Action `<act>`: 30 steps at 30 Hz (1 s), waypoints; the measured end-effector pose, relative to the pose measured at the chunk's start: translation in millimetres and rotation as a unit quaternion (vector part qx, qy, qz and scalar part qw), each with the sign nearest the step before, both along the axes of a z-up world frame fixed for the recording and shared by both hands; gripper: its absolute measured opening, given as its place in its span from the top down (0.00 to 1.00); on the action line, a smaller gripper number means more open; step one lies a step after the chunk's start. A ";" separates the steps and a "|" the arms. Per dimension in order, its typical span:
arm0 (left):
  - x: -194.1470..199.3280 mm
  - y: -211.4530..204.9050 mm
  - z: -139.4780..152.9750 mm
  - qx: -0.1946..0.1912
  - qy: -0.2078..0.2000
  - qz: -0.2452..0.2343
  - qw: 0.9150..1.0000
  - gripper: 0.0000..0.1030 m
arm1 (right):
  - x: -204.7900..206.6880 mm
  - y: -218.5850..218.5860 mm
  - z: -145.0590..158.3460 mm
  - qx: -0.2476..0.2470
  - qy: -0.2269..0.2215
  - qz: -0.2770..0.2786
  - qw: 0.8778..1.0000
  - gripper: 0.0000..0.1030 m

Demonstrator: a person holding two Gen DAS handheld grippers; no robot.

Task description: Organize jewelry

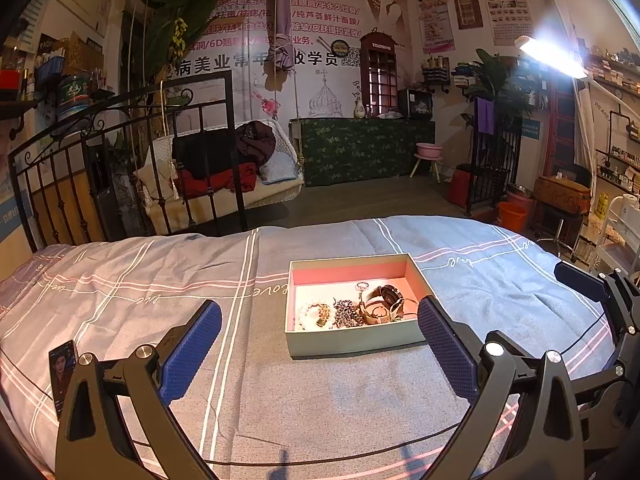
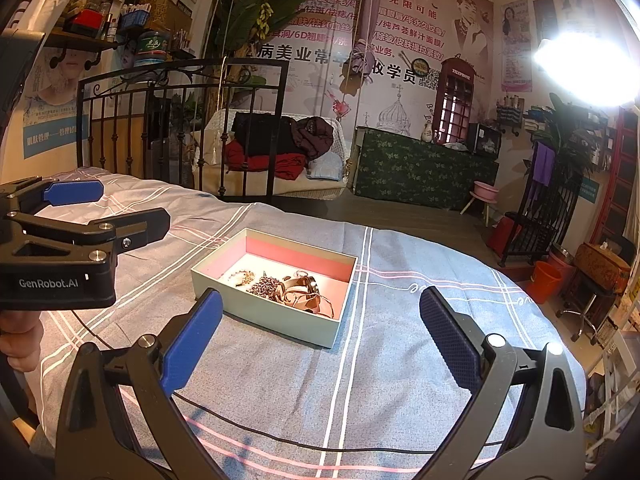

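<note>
Cluttered salon room, striped bedsheet (image 1: 120, 280) as the work surface. Both the left gripper (image 1: 320, 344) and right gripper (image 2: 320, 336) hung wide open, holding nothing. All the jewelry (image 1: 352, 308) sat piled inside the box (image 1: 352, 344), so sorting looked basically done, or not yet begun. Next move probably meant reaching into the box.

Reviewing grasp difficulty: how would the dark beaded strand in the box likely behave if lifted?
The dark beaded strand lies heaped, so probably limp and drooping. It touches the watch, so it may snag. The open tongs could lose small beads.
</note>
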State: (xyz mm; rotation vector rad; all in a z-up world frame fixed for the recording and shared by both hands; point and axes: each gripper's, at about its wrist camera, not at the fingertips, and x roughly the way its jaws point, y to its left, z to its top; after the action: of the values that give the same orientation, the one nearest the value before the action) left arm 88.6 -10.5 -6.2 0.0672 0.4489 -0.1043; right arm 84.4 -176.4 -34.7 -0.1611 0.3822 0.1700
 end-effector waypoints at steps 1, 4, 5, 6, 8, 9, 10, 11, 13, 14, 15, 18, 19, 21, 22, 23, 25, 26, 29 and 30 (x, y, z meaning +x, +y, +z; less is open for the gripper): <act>0.2 0.1 0.2 -0.001 0.000 -0.001 1.000 0.06 | 0.2 0.3 0.0 -0.001 0.000 0.000 1.000 0.06; 0.7 0.7 0.5 -0.001 0.000 -0.001 1.000 0.06 | -0.2 -0.1 -0.1 0.000 0.000 0.000 1.000 0.06; 0.8 0.5 0.6 -0.001 0.000 -0.001 1.000 0.06 | 0.0 0.2 0.0 0.000 -0.001 0.000 1.000 0.06; 0.8 0.6 0.7 -0.001 0.001 -0.002 1.000 0.06 | 0.3 0.3 0.2 0.000 0.000 0.000 1.000 0.06; 0.9 0.7 0.6 -0.001 0.001 -0.001 1.000 0.06 | 0.1 0.3 0.0 -0.001 0.000 0.000 1.000 0.06; 0.9 0.5 0.7 0.000 0.001 -0.002 1.000 0.06 | 0.0 0.2 0.0 -0.001 0.000 0.000 1.000 0.06; 0.8 0.4 0.8 0.001 0.000 -0.001 1.000 0.06 | 0.0 -0.1 0.1 0.000 0.000 0.000 1.000 0.06; 0.3 0.8 0.9 0.001 -0.001 -0.001 1.000 0.06 | 0.3 0.4 0.2 0.001 0.001 0.001 1.000 0.06; 0.4 2.3 1.6 0.001 -0.002 -0.001 1.000 0.06 | 1.1 1.8 0.8 -0.001 0.001 0.002 1.000 0.06; 0.6 2.9 1.8 0.001 -0.002 -0.002 1.000 0.06 | 0.8 2.0 0.6 -0.002 0.001 0.002 1.000 0.06; 0.4 3.1 2.2 0.001 -0.003 -0.002 1.000 0.06 | 1.1 2.6 1.4 -0.003 0.000 0.003 1.000 0.06; 0.3 2.5 2.1 0.004 -0.005 -0.004 1.000 0.06 | 0.8 2.7 2.1 -0.003 0.000 0.003 1.000 0.06; 0.5 2.8 1.8 0.004 -0.005 -0.005 1.000 0.06 | 1.0 3.0 2.2 -0.003 0.000 0.003 1.000 0.06; 1.0 2.2 1.6 0.004 -0.003 -0.006 1.000 0.06 | 1.2 3.0 2.7 -0.003 0.002 0.003 1.000 0.06; 0.8 1.7 1.7 0.002 -0.002 -0.008 1.000 0.06 | 1.4 3.6 2.8 -0.004 0.003 0.003 1.000 0.06; 0.6 2.1 1.5 0.000 -0.001 -0.009 1.000 0.06 | 0.9 3.7 2.9 -0.004 0.003 0.003 1.000 0.06; -3.3 2.1 2.1 0.001 -0.013 -0.001 1.000 0.06 | 2.1 4.0 4.0 -0.004 0.003 0.004 1.000 0.06; -4.6 1.2 3.1 0.005 -0.019 0.003 1.000 0.06 | 1.7 4.0 4.3 -0.005 0.002 0.004 1.000 0.06; -1.7 1.0 4.0 0.000 -0.006 -0.001 1.000 0.06 | 2.1 3.8 4.5 -0.004 0.002 0.005 1.000 0.06; -0.1 0.6 3.8 0.000 0.001 -0.004 1.000 0.06 | 2.2 3.6 4.6 -0.004 0.003 0.005 1.000 0.06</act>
State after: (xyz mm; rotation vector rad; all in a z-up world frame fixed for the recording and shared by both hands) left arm 88.5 -9.9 -2.4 0.0682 0.4496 -0.1117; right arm 86.6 -172.8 -30.1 -0.1712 0.3873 0.1780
